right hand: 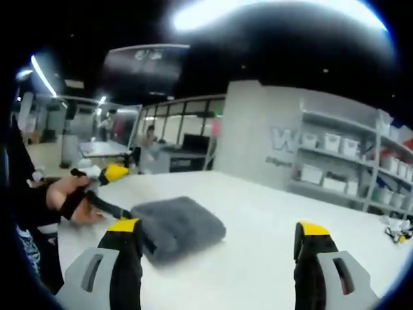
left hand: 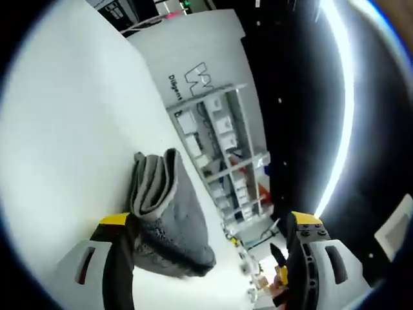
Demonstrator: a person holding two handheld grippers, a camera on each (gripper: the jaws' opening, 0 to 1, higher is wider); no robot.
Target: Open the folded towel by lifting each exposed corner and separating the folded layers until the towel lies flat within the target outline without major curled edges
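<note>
I see the folded grey terry towel (right hand: 179, 227) lying on the white table (right hand: 271, 226). My right gripper (right hand: 219, 248) gapes wide just before it. My left gripper (left hand: 210, 242), also wide, has the towel (left hand: 164, 213) against its left jaw.

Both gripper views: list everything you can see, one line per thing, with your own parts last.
towel: one, grey, folded, lying on the table between the two grippers.
table: one, white, under the towel.
shelving: one grey rack with white bins, behind the table on the right of the right gripper view.
wall panel: one, white with dark lettering, beside the shelving.
person's hand: one, on the left of the right gripper view, holding the left gripper.
left gripper: black with yellow tips, jaws apart, one jaw against the towel.
right gripper: black with yellow tips, jaws apart, nothing between them.
</note>
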